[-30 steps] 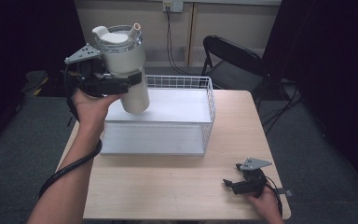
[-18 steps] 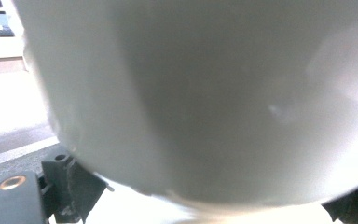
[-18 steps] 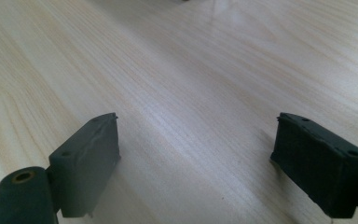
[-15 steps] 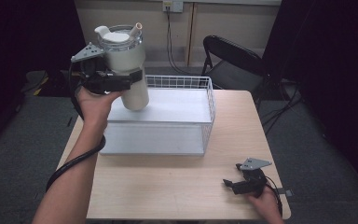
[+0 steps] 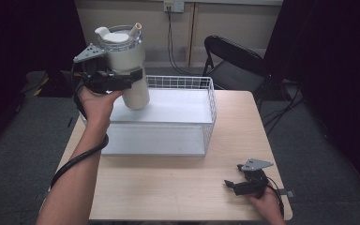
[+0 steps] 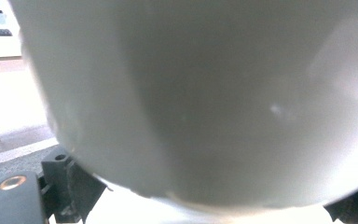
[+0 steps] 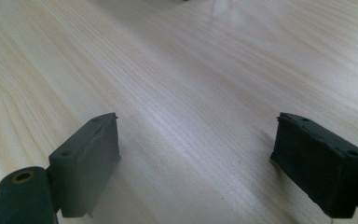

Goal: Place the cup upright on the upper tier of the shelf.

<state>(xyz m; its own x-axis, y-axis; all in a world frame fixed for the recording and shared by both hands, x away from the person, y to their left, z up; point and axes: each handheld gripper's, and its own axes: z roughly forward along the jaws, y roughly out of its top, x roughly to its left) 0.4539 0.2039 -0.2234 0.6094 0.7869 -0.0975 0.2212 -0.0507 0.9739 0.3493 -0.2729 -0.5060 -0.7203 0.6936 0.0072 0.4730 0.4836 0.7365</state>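
A large cream tumbler (image 5: 127,65) with a clear lid and a straw hangs tilted in the air over the back left corner of the white wire basket (image 5: 206,136). My left gripper (image 5: 122,79) is shut on the tumbler's body; in the left gripper view the tumbler's pale wall (image 6: 205,93) sits right against the camera between the jaws. My right gripper (image 5: 229,185) rests low on the wooden table (image 5: 168,187) near the front right corner. In the right gripper view its jaws stand wide apart over bare wood, so the right gripper (image 7: 196,154) is open.
The basket takes up the back middle of the table and has a flat white floor. A black folding chair (image 5: 234,61) stands behind the table's right side. Cables hang from a wall socket (image 5: 174,5) at the back.
The left hand has lifted the tumbler a little higher and brought it slightly more upright. The right gripper has not moved.
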